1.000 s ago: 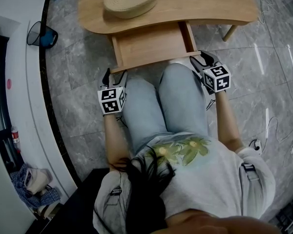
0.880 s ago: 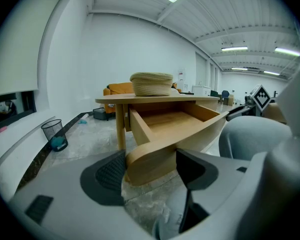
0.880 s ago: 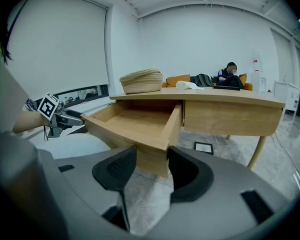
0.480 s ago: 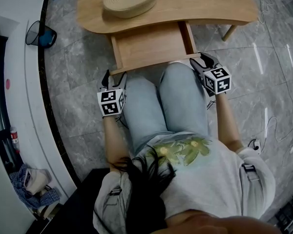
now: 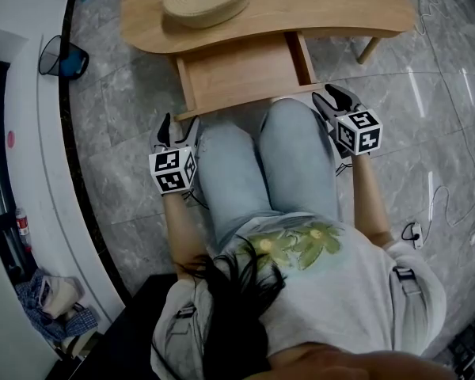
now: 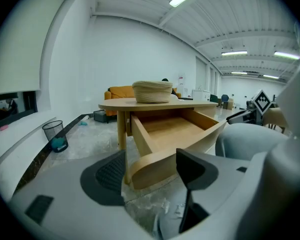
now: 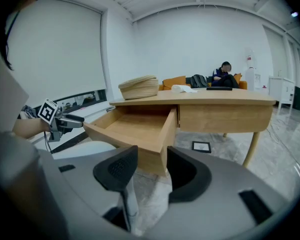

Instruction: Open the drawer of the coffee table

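I am holding left gripper point(image 5: 180, 127) and right gripper point(image 5: 330, 97) empty, jaws apart, right's just narrowing, flanking the pulled-out pale wooden drawer point(image 5: 241, 74) ahead.

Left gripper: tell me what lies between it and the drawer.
Nothing but bare floor: the open left gripper sits short of the drawer, its fingers touching nothing. The left gripper view shows it.
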Action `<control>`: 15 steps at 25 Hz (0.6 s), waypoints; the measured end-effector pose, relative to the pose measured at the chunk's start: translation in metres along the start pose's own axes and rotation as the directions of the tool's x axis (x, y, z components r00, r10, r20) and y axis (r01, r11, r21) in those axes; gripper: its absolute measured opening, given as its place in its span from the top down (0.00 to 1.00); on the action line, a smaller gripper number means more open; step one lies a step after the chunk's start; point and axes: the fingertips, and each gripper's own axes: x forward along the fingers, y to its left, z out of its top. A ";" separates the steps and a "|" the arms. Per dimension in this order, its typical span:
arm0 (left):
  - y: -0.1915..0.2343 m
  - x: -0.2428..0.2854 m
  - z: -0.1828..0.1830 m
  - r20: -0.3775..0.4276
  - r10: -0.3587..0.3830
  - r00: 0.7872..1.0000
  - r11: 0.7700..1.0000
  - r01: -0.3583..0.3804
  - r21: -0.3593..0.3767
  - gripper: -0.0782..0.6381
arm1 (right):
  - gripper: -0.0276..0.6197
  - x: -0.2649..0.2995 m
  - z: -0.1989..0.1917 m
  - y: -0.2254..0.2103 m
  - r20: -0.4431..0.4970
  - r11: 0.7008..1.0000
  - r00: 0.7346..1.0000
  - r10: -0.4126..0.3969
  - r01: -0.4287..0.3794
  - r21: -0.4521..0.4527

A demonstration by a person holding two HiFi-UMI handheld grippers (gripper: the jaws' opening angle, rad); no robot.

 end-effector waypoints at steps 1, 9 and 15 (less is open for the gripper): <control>-0.001 -0.002 0.005 0.013 0.000 1.000 1.000 0.000 0.000 0.43 | 0.66 -0.004 0.007 0.000 0.024 1.000 1.000 -0.006 0.005 0.011; -0.040 0.002 0.061 0.162 -0.062 0.985 0.998 0.061 0.014 0.44 | 0.68 -0.017 0.070 0.040 0.194 0.998 0.980 0.054 -0.055 -0.004; -0.075 0.012 0.090 0.230 -0.059 0.972 0.998 0.056 0.017 0.67 | 0.81 0.002 0.096 0.086 0.252 0.992 0.960 0.124 -0.117 -0.044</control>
